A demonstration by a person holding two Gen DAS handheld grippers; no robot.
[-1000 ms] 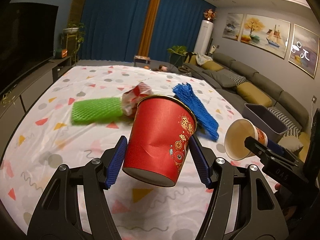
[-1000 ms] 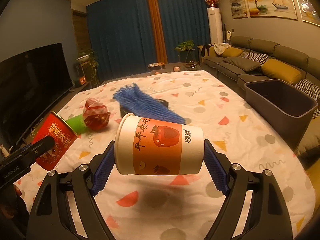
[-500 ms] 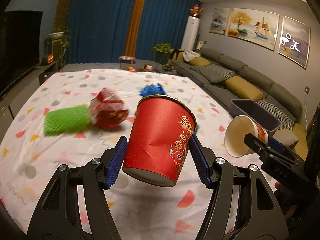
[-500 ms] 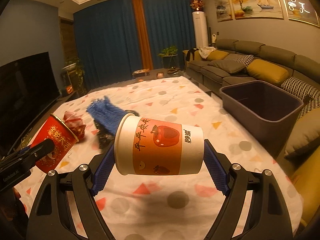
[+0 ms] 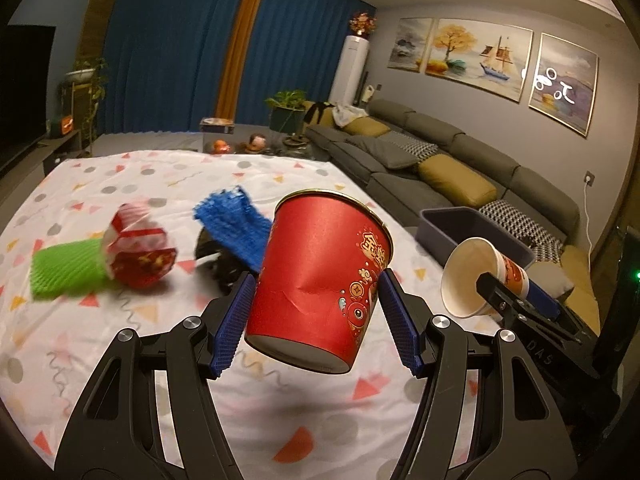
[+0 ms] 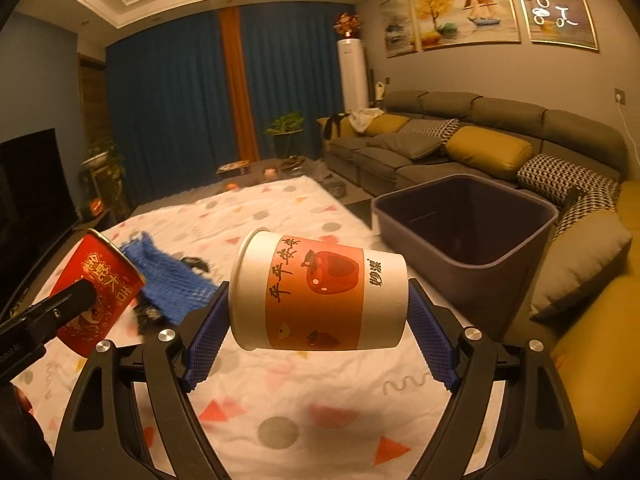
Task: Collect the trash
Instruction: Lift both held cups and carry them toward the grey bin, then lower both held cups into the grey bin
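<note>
Fingers of the left gripper [image 5: 316, 320] stand fairly wide and press on both sides of the red paper cup [image 5: 320, 280], held upright and a little tilted above the patterned cloth [image 5: 120, 340]. To the right, the right gripper [image 6: 318, 326] clamps the white-and-orange cup [image 6: 316, 290] on its side, pads against rim and base. The dark bin [image 6: 464, 232] stands near, right of this cup.

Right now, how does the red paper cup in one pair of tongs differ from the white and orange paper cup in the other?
The red paper cup is nearly upright, only tilted; the white and orange paper cup lies sideways. The red one's wall is dented; the white and orange one looks smooth. The left tongs hold the red one, the right tongs the other. Both are held above the patterned sheet.
</note>
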